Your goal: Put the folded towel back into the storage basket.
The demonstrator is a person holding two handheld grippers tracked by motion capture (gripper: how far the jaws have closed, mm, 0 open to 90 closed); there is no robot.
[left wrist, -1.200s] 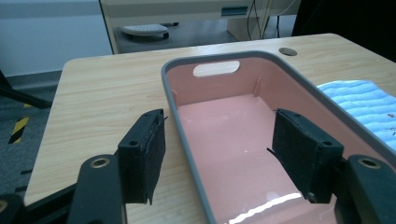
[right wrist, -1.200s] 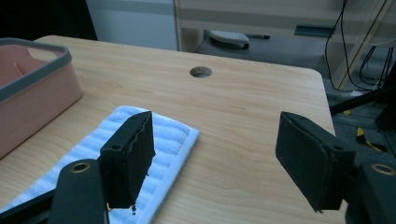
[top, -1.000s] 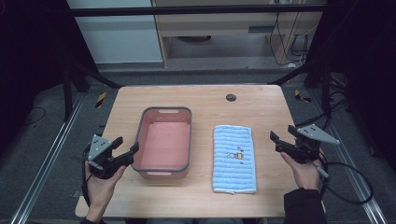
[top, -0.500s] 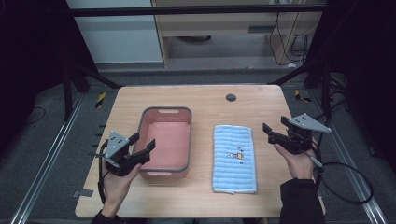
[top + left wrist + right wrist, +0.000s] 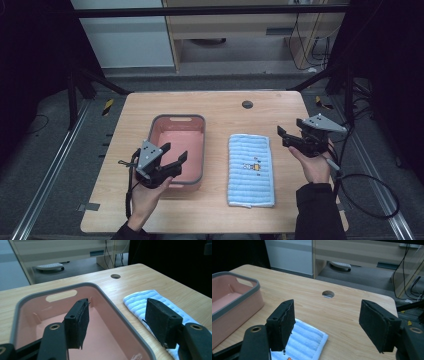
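Holding both pairs of jaws wide apart, I grip nothing with either one. My left gripper (image 5: pixel 173 155) hangs over the near left corner of the pink bin (image 5: pixel 177 147), and its jaws point to the right and a little away from me. In the left gripper view one jaw is seen against the inside of the bin (image 5: pixel 100 340) and the other against the towel (image 5: pixel 140 302), with the grey rim of the bin between them. My right gripper (image 5: pixel 281 136) is just beside the right edge of the blue striped towel (image 5: pixel 250 170), above bare table (image 5: pixel 220 107), and its jaws point to the left.

From the high view, the towel lies flat, folded into a long rectangle. Its long axis runs from my side toward the far side, parallel to the bin, and the two are near but apart. This view shows a small picture at the middle of the towel; I cannot tell what it is. The right gripper view shows the far corner of the towel (image 5: pixel 309 340), the outer wall of the bin (image 5: pixel 234 307) and the round hole (image 5: pixel 328 294) in the table.
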